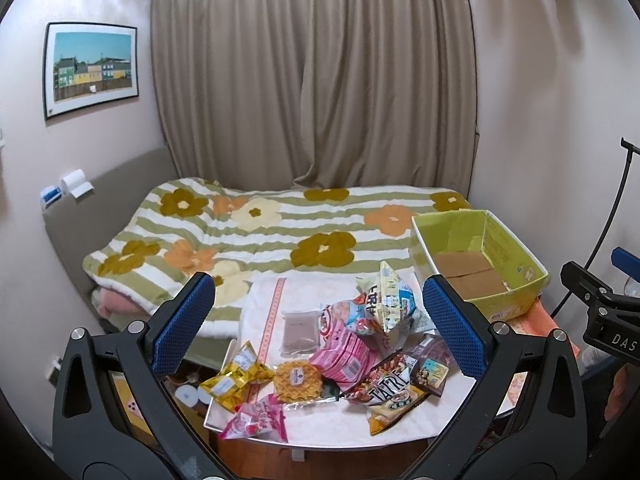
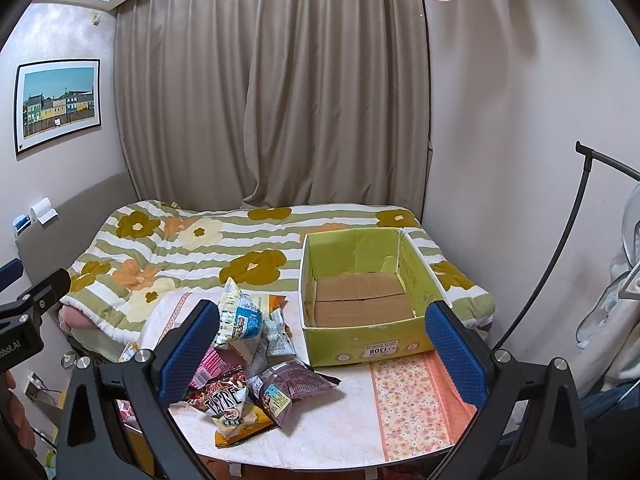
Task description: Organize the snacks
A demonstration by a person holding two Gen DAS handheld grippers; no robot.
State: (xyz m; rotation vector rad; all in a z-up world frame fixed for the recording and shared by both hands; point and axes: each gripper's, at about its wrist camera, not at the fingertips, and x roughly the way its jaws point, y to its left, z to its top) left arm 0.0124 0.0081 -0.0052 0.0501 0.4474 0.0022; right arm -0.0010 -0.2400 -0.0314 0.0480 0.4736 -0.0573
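**A:** What do your two tools look like right now?

**B:** Your left gripper hangs above the table with its blue-padded fingers spread wide, nothing between them. Your right gripper is the same: fingers far apart, holding nothing, raised over the table.

**A:** Where are the snacks?

**B:** They lie in a loose heap on the small table covered with a pale floral cloth. In the left view you have a gold foil packet at the left edge of the heap, a round golden waffle in clear wrap just beside it, and a pink pouch with strawberry print nearest you. A pink striped bag sits in the middle, with a pale blue-and-yellow puffed bag leaning on top of it. A black-and-yellow nut bag and a purple foil packet lie on the right of the heap, touching each other.

**A:** And the container?

**B:** An open green cardboard box with a brown base stands on the right of the table, near the heap but apart from it. Only its bare base shows inside. Behind the table lies a striped flower-patterned blanket, and beige curtains hang at the back.
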